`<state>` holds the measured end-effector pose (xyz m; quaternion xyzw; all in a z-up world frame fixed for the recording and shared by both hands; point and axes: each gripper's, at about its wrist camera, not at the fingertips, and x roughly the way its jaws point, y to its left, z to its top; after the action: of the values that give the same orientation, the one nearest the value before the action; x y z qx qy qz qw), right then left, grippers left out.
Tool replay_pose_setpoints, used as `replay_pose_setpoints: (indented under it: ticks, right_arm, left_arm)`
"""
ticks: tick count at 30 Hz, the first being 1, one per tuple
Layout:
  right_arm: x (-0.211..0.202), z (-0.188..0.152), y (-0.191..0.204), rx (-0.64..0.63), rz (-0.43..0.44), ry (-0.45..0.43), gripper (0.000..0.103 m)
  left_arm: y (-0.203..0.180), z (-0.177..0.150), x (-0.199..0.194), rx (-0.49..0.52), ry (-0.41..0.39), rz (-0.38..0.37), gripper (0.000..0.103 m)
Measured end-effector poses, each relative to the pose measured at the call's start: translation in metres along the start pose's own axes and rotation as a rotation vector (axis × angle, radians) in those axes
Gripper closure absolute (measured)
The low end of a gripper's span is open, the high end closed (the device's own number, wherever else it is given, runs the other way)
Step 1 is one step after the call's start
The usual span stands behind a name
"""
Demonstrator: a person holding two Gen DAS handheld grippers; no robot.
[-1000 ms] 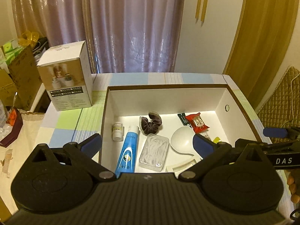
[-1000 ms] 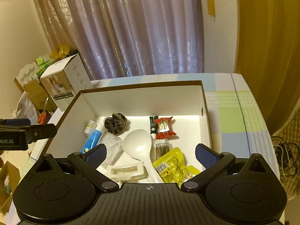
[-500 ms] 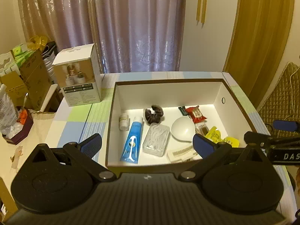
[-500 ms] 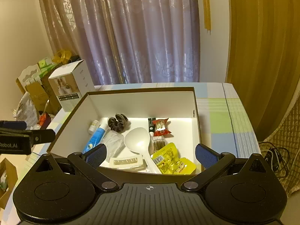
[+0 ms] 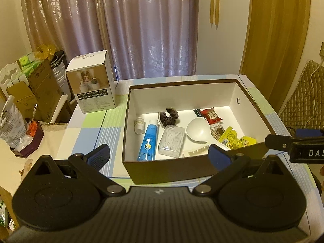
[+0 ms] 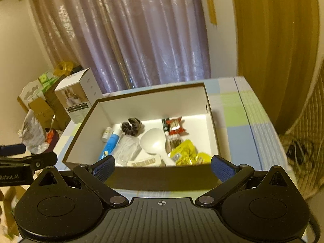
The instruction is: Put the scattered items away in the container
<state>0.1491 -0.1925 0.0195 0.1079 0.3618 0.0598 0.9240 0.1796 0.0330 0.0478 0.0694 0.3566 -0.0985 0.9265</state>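
A brown box with white inside point(image 5: 251, 103) point(image 6: 210, 113) stands on the checked table. In it lie a blue tube point(image 5: 148, 141) point(image 6: 110, 146), a small white bottle point(image 5: 139, 122), a dark scrunchie point(image 5: 169, 115) point(image 6: 131, 126), a clear plastic case point(image 5: 172, 140), a white spoon point(image 5: 199, 130) point(image 6: 154, 140), a red snack pack point(image 5: 210, 115) point(image 6: 175, 126) and yellow packets point(image 5: 236, 138) point(image 6: 187, 156). My left gripper point(image 5: 159, 156) is open and empty, held back from the box's near wall. My right gripper point(image 6: 163, 167) is open and empty too, in front of the near wall.
A white product carton point(image 5: 92, 87) point(image 6: 76, 95) stands on the table left of the box. Cardboard boxes and bags point(image 5: 30, 93) crowd the far left, beyond the table edge. A curtain point(image 5: 141, 30) hangs behind. A quilted chair point(image 5: 303, 99) is at the right.
Both grippers have pulled back and risen from over the box, so its near wall and the table in front now show. The items inside have not moved.
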Motion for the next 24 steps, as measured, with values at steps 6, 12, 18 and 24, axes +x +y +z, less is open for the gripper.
replay_pose_setpoints:
  ticks: [6, 12, 18, 24]
  right_arm:
    - [-0.010, -0.008, 0.005, -0.018, 0.003, 0.019, 0.000]
    - [-0.018, -0.017, 0.013, -0.039, 0.000, 0.018, 0.000]
    - [-0.024, -0.021, 0.019, -0.061, -0.003, 0.017, 0.000]
    - [-0.033, -0.025, 0.025, -0.081, 0.003, 0.007, 0.000]
  left_arm:
    - [0.000, -0.007, -0.009, -0.007, 0.020, -0.001, 0.001]
    - [-0.001, -0.016, -0.018, -0.004, 0.035, -0.004, 0.001]
    - [0.000, -0.022, -0.025, 0.004, 0.033, -0.005, 0.001]
    - [0.000, -0.026, -0.032, 0.020, 0.030, 0.001, 0.001]
